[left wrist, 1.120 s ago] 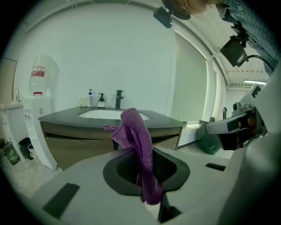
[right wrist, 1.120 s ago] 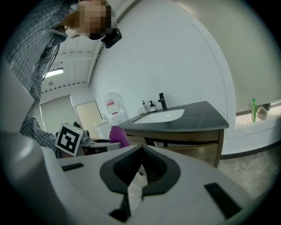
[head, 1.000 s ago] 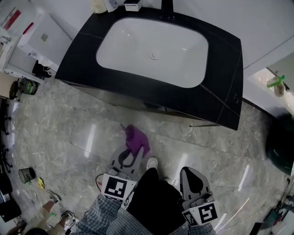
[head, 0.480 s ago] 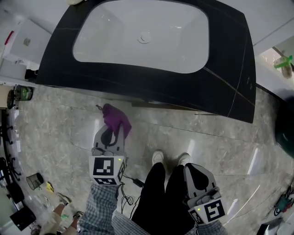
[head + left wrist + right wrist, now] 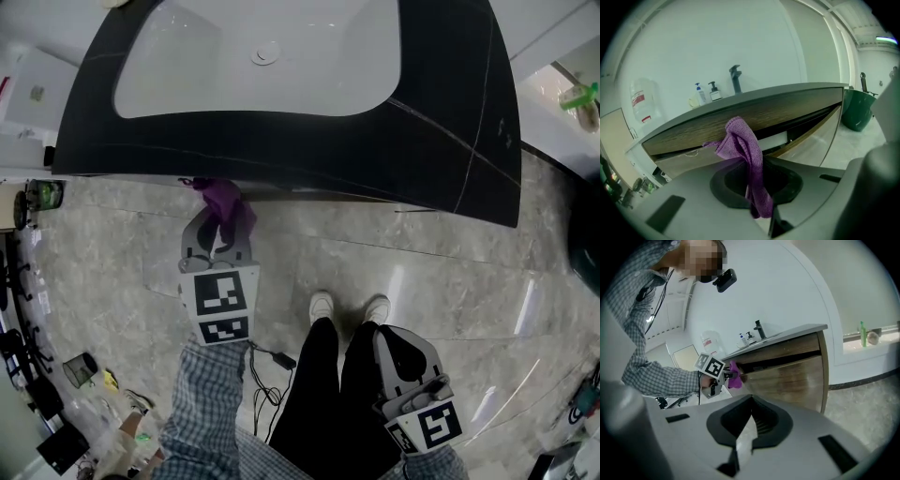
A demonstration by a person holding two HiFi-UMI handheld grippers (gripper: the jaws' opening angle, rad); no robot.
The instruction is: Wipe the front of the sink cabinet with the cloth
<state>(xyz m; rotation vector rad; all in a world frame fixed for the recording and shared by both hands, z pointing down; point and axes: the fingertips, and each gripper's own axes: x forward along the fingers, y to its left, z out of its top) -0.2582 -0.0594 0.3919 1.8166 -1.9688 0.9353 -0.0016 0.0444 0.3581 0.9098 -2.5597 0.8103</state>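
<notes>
The sink cabinet has a black top (image 5: 450,103), a white basin (image 5: 281,66) and a wood-grain front (image 5: 754,112) (image 5: 787,373). My left gripper (image 5: 217,220) (image 5: 757,206) is shut on a purple cloth (image 5: 225,199) (image 5: 743,145). The cloth is bunched above the jaws and sits at the cabinet's front, just under the countertop's edge, left of centre. I cannot tell whether it touches the wood. My right gripper (image 5: 401,349) (image 5: 740,446) hangs low by the person's right leg, away from the cabinet, its jaws shut with nothing between them.
A faucet (image 5: 736,77) and soap bottles (image 5: 705,93) stand on the countertop. A dark green bin (image 5: 858,110) is right of the cabinet. The person's shoes (image 5: 323,305) and a cable (image 5: 267,361) are on the marble floor. A white unit (image 5: 28,84) stands at the left.
My left gripper has carried the cloth forward and left, from mid-floor up to the cabinet's front edge. The head view has moved nearer the sink. The right gripper stays low.
</notes>
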